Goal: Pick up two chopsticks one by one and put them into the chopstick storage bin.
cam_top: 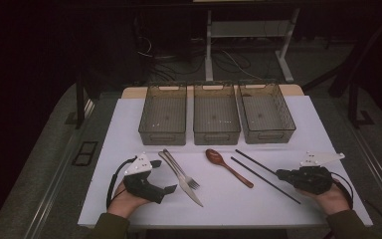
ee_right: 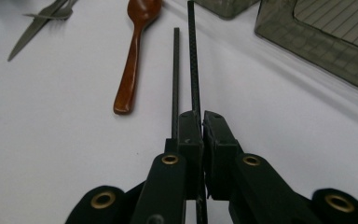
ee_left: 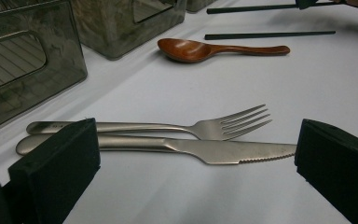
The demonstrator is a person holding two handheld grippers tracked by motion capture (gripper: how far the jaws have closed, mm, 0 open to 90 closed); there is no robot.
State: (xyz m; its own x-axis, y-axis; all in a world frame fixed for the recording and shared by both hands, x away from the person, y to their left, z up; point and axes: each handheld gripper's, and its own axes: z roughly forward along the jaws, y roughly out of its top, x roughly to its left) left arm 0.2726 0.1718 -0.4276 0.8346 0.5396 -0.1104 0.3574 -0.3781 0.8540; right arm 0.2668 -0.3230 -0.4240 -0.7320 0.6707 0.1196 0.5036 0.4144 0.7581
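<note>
**High view: one chopstick pinched at the right edge of the worktop**

High view first: the white worktop (cam_top: 129,124) is seen carrying three smoky plastic bins (cam_top: 216,113), set in a row along its far edge. Before them, cutlery is laid out toward the near edge. The right gripper (cam_top: 280,174) is held by a hand at the near right corner, and its jaws are seen closed tight on the far chopstick (ee_right: 194,60), gripped near one end, so that the stick runs on toward the middle bin. The second chopstick (ee_right: 175,79) is left lying on the worktop just beside it, nearly parallel. The left gripper (ee_left: 196,158) is rested at the near left corner with its jaws spread wide and nothing between the pads. Just ahead of it a knife (ee_left: 177,148) and a fork (ee_left: 182,126) are laid side by side, touching. Between these and the chopsticks a wooden spoon (ee_left: 200,49) is placed, bowl toward the bins.
</note>
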